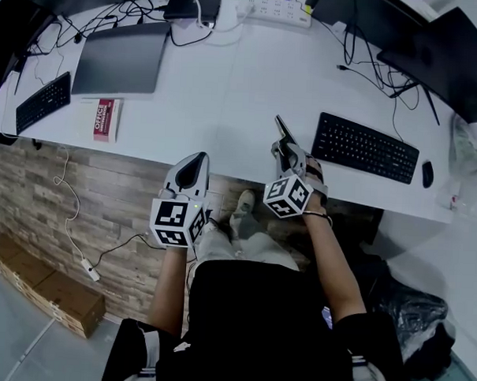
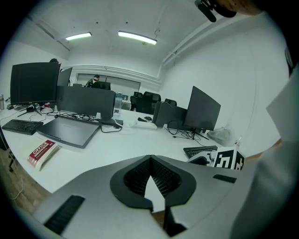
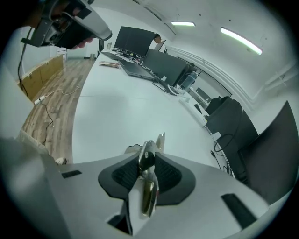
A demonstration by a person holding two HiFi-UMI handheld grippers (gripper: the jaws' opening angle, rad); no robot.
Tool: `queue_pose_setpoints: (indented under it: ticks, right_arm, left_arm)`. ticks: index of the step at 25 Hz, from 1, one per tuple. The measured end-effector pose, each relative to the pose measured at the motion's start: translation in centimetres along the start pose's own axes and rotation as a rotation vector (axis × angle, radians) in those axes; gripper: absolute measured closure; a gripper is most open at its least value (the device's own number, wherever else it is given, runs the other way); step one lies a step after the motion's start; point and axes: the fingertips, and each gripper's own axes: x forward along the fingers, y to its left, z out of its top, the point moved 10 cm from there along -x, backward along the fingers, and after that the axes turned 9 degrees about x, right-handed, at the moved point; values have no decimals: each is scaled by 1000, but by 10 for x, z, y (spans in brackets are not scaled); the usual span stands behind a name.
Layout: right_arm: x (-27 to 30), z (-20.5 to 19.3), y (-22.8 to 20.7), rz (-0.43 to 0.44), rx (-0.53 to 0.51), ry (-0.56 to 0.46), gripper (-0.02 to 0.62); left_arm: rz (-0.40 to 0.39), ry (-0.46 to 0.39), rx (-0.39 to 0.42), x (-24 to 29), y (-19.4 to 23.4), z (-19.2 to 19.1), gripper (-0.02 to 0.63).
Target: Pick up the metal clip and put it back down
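Observation:
The metal clip, silvery with a brass-coloured part, is clamped upright between the jaws of my right gripper. Its tip sticks out past the pads over the white desk. In the head view the clip shows as a thin dark strip above the right gripper, just over the desk's near edge and left of the black keyboard. My left gripper hangs beside the desk's front edge, over the wooden floor. Its jaws meet at the tips with nothing between them.
On the desk lie a closed laptop, a red booklet, a small keyboard, a mouse and a power strip with cables. Monitors stand at the back corners. Cardboard boxes lie on the floor.

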Motion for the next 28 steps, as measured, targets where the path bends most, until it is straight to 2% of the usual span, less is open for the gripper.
queue_pose_setpoints:
  ticks: [4, 9, 14, 17, 24, 28]
  right_arm:
    - [-2, 0, -5, -1, 12, -3, 517]
    - [-5, 0, -4, 9, 26, 0, 522]
    - [-10, 2, -7, 7, 44, -8, 531]
    - [-13, 6, -12, 3, 62, -23, 569]
    - [-16, 8, -14, 30, 81, -18, 569]
    - [-19, 12, -15, 34, 86, -37, 569]
  left_arm:
    - [-9, -1, 0, -1, -5, -2, 592]
    - [2, -22, -44, -6, 2, 0, 592]
    - [31, -21, -2, -11, 3, 3, 592]
    - [33, -21, 6, -14, 1, 2, 592]
    - [39, -29, 6, -24, -4, 4, 592]
    - [60, -26, 34, -29, -4, 6, 592]
